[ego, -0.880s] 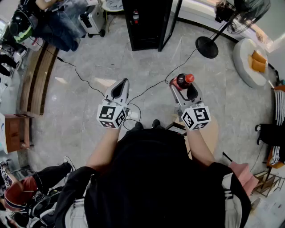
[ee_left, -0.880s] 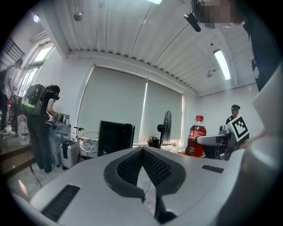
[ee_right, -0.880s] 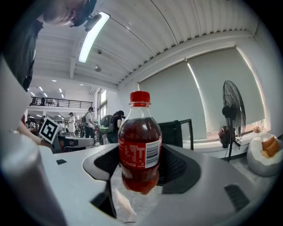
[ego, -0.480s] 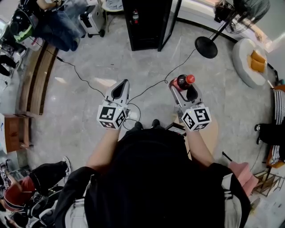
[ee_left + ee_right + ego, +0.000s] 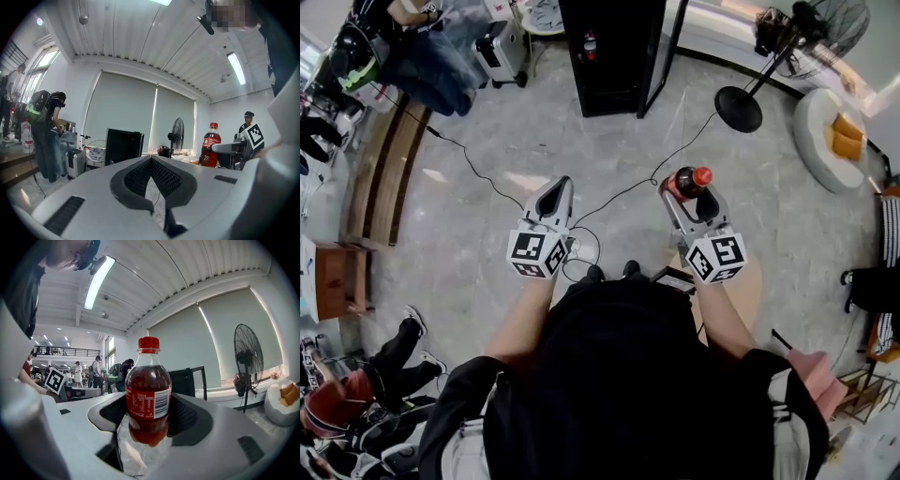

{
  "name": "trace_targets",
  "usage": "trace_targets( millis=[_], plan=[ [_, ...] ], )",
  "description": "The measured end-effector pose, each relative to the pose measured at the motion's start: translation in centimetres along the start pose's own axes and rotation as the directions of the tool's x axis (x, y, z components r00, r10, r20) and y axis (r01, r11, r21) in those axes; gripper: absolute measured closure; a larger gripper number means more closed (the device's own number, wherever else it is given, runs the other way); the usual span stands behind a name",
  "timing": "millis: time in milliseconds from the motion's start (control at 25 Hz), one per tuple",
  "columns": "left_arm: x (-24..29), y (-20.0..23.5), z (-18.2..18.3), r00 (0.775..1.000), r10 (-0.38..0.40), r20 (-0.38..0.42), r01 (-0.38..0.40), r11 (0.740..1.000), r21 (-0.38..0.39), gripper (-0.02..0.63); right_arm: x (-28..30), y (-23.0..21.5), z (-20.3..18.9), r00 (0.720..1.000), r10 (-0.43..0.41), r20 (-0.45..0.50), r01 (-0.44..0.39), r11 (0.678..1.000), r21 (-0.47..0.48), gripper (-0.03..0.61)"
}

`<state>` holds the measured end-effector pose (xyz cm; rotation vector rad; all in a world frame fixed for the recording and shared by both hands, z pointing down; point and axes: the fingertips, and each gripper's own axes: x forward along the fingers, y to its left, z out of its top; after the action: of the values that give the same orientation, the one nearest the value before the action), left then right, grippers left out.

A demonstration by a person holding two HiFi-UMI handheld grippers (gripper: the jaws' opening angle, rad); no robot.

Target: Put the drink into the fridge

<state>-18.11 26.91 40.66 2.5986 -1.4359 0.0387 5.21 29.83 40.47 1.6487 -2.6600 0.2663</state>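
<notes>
A cola bottle (image 5: pixel 148 394) with a red cap and red label stands upright between the jaws of my right gripper (image 5: pixel 150 420), which is shut on it. In the head view the cola bottle (image 5: pixel 686 180) sits at the tip of the right gripper (image 5: pixel 692 195), held above the floor. My left gripper (image 5: pixel 553 195) is shut with nothing in it; its tips meet in the left gripper view (image 5: pixel 151 159). The black fridge (image 5: pixel 614 52) stands ahead at the top of the head view with its door (image 5: pixel 660 52) swung open. It also shows as a dark box (image 5: pixel 123 146) beyond the left jaws.
A standing fan (image 5: pixel 741 103) is to the right of the fridge, a white pouffe (image 5: pixel 827 136) further right. A black cable (image 5: pixel 478 173) runs over the grey floor ahead. People and a suitcase (image 5: pixel 502 47) are at the upper left, wooden steps (image 5: pixel 380 169) along the left.
Both grippers and the bottle have shifted slightly down in the head view, and the fridge has come a little closer. The grips are unchanged.
</notes>
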Motion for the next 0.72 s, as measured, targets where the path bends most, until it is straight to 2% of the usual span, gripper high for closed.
trace_targets(
  millis=[440,600,720],
  plan=[
    [2.6,-3.4,0.2,1.000,0.007,-0.012,-0.007,1.000,0.016,0.598,-0.8,-3.5,0.0,0.999,0.034,0.004,-0.034,0.998,0.053,0.276],
    [3.4,-2.9,0.4,0.999,0.035,-0.006,-0.035,0.999,0.013,0.598,-0.4,-4.3,0.4,0.999,0.042,0.019,-0.042,0.999,0.026,0.276],
    [4.1,-2.4,-0.1,0.999,0.051,-0.009,-0.051,0.999,0.001,0.598,0.3,-5.0,0.3,0.999,0.045,0.025,-0.046,0.998,0.043,0.276]
  ],
)
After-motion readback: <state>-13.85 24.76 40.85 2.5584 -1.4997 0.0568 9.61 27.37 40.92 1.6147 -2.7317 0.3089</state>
